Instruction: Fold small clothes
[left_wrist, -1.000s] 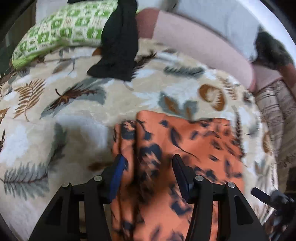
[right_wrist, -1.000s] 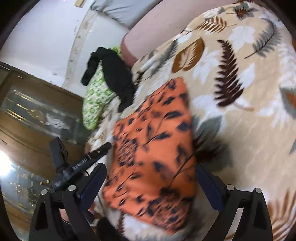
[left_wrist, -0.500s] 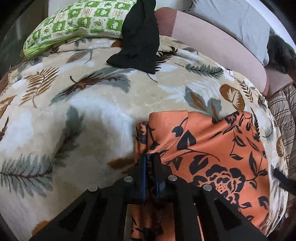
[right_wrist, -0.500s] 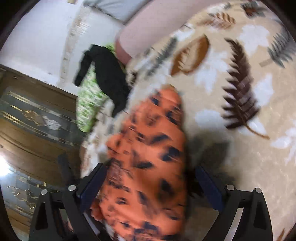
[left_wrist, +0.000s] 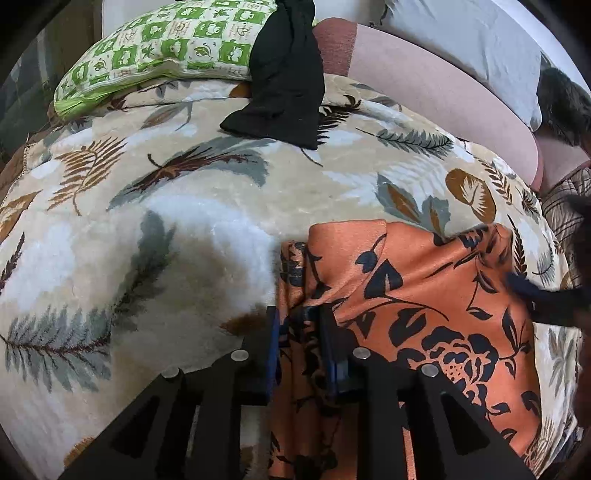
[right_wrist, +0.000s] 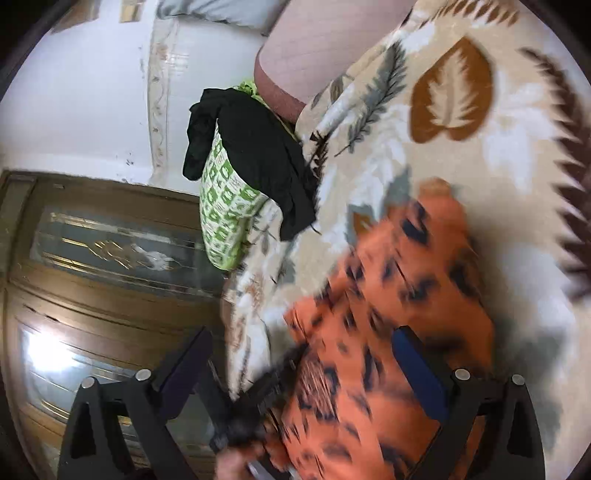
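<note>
An orange garment with a black floral print (left_wrist: 424, 302) lies on the leaf-patterned blanket (left_wrist: 184, 229). My left gripper (left_wrist: 297, 314) is shut on the garment's bunched left edge. In the right wrist view the same garment (right_wrist: 388, 295) is blurred and sits between the wide-open fingers of my right gripper (right_wrist: 306, 347), which holds nothing. One blue-padded right fingertip (right_wrist: 410, 343) rests over the cloth. The right gripper also shows as a dark blur at the garment's right edge in the left wrist view (left_wrist: 543, 295).
A black garment (left_wrist: 284, 77) drapes over a green-and-white checked pillow (left_wrist: 166, 48) at the head of the bed. A pink bolster (left_wrist: 424, 85) and grey pillow (left_wrist: 461, 33) lie behind. A wooden glass-paneled cabinet (right_wrist: 92, 277) stands beside the bed.
My left gripper closed on the garment's left edge and keeps its grip. My right gripper stayed open and swung around over the garment's other side, its view now blurred.
</note>
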